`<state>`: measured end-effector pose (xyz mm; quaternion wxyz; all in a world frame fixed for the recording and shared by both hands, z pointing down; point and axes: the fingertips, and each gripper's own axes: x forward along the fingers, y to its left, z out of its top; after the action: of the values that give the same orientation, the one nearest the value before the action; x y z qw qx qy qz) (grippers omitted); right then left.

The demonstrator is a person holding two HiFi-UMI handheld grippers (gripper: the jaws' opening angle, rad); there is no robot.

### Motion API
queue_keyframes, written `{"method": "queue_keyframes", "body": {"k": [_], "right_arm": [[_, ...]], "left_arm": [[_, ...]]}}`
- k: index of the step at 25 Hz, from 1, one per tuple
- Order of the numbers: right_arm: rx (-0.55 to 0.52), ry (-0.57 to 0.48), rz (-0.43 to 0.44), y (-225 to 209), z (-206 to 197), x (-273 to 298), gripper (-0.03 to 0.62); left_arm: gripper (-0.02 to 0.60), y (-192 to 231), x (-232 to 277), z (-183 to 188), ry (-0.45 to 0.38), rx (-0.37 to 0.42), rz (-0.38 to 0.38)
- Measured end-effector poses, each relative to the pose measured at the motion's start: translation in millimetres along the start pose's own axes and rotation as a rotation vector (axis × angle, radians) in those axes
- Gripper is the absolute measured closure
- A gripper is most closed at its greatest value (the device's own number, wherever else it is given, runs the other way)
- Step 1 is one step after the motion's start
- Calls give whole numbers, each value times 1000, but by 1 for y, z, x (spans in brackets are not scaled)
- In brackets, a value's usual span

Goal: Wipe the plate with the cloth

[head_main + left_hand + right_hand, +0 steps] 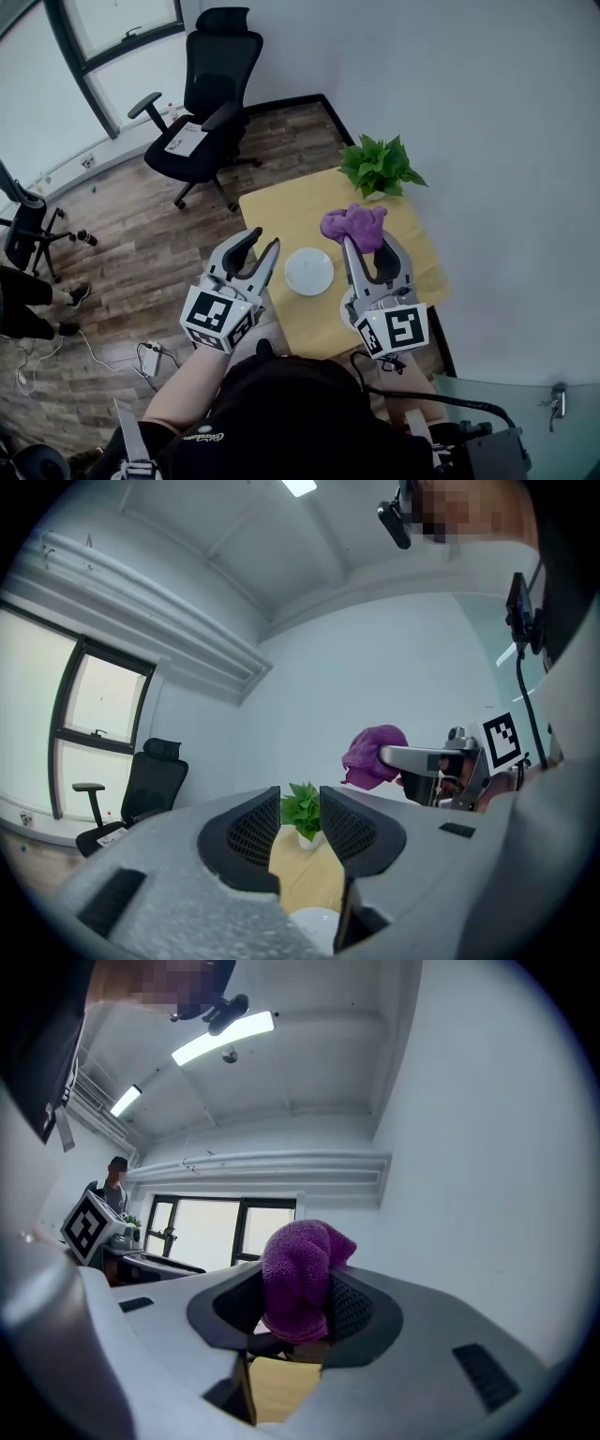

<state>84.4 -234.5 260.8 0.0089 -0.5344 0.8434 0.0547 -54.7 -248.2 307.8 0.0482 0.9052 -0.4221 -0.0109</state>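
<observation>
Though the wiping has not begun, everything at the yellow desk looks set up for it. The desk stands beside the white wall, and most of its top is bare, which leaves room to work.

The right hand-held gripper is clamped on the cloth, with its jaws pressed into the fabric from both sides. It is tipped upward, so its load hangs in the air over the desk's right side and not on the surface.

The left hand-held gripper is held above the near edge toward the left corner. Its jaws are a little apart with nothing between them. I take it the empty one is there to hold the plate steady once rubbing starts.

The potted plant sits at the far right corner, out of the way of any sweep.

The white plate lies flat toward the near edge, about midway along it. It sits below and between the two hand-held grippers, within easy reach of either.

The purple cloth is bunched into a wad and pinched low, so that most of it bulges past the jaw tips. I would judge that a fair pad to press down with. It is apart from the plate, up in the air above the desk.
</observation>
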Motion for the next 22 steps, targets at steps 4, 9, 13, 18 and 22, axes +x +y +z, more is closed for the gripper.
{"method": "queue_keyframes", "body": {"k": [4, 9, 13, 18, 22], "right_arm": [[-4, -33, -1, 0, 12, -4, 435], [-10, -44, -1, 2, 18, -6, 435], [-17, -49, 3, 4, 21, -6, 436], [-13, -39, 3, 2, 17, -5, 436], [-10, -34, 5, 1, 13, -4, 436]], "left_arm": [[449, 0, -1, 9, -23, 14, 8], [449, -1, -2, 12, -29, 19, 6], [449, -3, -2, 14, -32, 18, 2], [449, -3, 1, 12, -27, 23, 2], [449, -2, 3, 8, -20, 20, 6]]}}
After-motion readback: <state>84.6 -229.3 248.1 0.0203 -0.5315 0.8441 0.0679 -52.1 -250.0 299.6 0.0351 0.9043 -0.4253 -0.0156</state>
